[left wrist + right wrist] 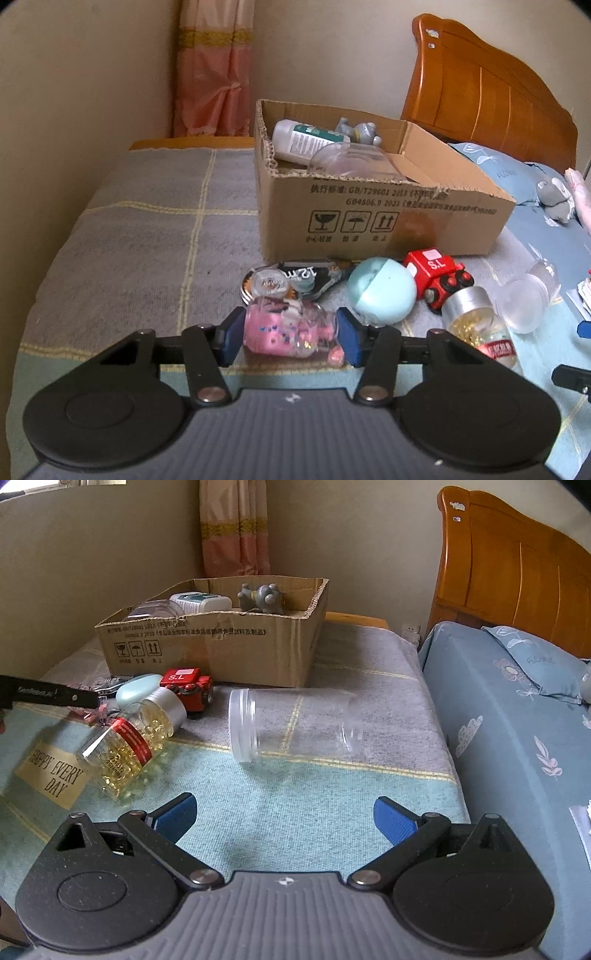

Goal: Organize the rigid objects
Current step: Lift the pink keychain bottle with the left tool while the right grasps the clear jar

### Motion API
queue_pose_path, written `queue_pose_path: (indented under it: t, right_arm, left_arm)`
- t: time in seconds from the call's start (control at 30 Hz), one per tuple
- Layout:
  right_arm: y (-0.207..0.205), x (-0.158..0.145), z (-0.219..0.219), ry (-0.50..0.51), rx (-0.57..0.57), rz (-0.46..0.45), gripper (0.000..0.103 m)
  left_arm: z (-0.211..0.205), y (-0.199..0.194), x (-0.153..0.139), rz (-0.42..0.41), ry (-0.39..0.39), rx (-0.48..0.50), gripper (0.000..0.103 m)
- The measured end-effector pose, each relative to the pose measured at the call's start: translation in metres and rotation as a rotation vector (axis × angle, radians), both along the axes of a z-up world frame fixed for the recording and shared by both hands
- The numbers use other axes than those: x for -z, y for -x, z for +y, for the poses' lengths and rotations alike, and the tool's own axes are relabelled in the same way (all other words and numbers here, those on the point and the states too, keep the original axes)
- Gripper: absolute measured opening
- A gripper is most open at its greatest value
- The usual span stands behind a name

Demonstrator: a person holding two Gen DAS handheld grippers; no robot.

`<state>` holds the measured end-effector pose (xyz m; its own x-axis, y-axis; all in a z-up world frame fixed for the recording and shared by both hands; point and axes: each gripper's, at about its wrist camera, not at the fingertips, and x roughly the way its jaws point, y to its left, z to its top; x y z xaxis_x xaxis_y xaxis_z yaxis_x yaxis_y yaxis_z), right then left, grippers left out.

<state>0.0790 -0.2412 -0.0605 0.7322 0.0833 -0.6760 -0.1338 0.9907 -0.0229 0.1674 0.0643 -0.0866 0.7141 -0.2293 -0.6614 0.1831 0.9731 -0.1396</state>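
Two grippers work over a blanket-covered surface beside a bed. Nearest in the left wrist view, the left gripper (290, 338) has its blue pads pressed against both sides of a clear pink trinket (288, 328) with glitter and small figures inside; the piece lies on the blanket (129, 240) between the pads. Nearest in the right wrist view, the right gripper (284, 818) stands with its jaws wide apart and nothing between them, above a teal stretch of the blanket.

Just past the pink trinket lie a tape-measure keyring (284, 282) marked with digits, a pale teal ball-shaped case (382, 291), and a red toy truck (439, 277) touching the case's right side. A capsule bottle (133, 738) with a silver cap and red label lies on its side near the truck, filled with yellow capsules. To its right an empty clear jar (291, 725) lies on its side with the mouth toward the bottle, well apart from the right gripper. A tan label reading "HAPPY EVERY DAY" (53, 775) is sewn on the blanket's left part.

Farther back stands an open cardboard box (369, 221). Inside it are a white bottle (306, 142), a clear container (354, 162) and a grey figurine (262, 598). Behind rise a wooden headboard (491, 92), a blue pillow (535, 664) and a pink curtain (214, 74).
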Motion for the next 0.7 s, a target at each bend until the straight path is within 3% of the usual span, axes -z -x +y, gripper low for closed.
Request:
queue_pose_path:
  t: [0.33,0.7]
  right_arm:
    - [-0.019,-0.009,-0.018,-0.048,-0.05,-0.029,0.103]
    - [-0.058,-0.007,-0.023,-0.133,-0.096,0.018,0.103]
  left_arm:
    - [0.012,0.008,-0.002,0.016,-0.003,-0.013,0.051]
    - [0.009,0.008,-0.003,0.034,-0.016,0.017,0.051]
